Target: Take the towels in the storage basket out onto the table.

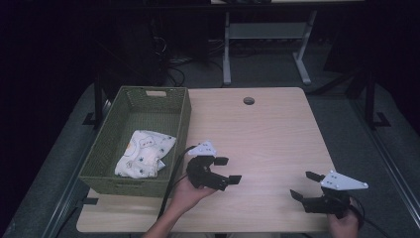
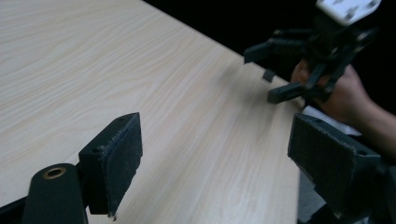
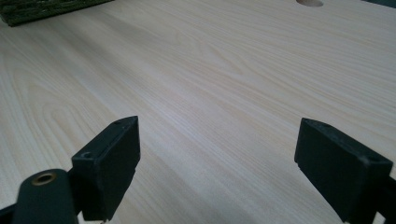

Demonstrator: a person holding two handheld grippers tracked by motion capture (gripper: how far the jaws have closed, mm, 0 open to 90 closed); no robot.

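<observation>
A green woven basket [image 1: 184, 115] stands on the left of the light wooden table [image 1: 267, 134]. Inside it lies a white patterned cloth [image 1: 143, 152], folded loosely. My left gripper [image 1: 228, 169] hovers just right of the basket's near corner, open with nothing between its jaws. My right gripper [image 1: 303, 185] is near the table's front right edge, also open and empty. In the left gripper view my own jaws [image 2: 215, 163] stand wide apart over bare wood, and the right gripper [image 2: 275, 72] shows farther off in a hand. The right gripper view has its jaws [image 3: 217, 170] spread above the tabletop.
A round cable hole [image 1: 248, 100] sits near the table's far edge, and it also shows as the hole [image 3: 309, 3] at the top of the right gripper view. The basket's edge [image 3: 42, 10] lies at that view's top left. Desk legs [image 1: 227, 49] stand behind the table.
</observation>
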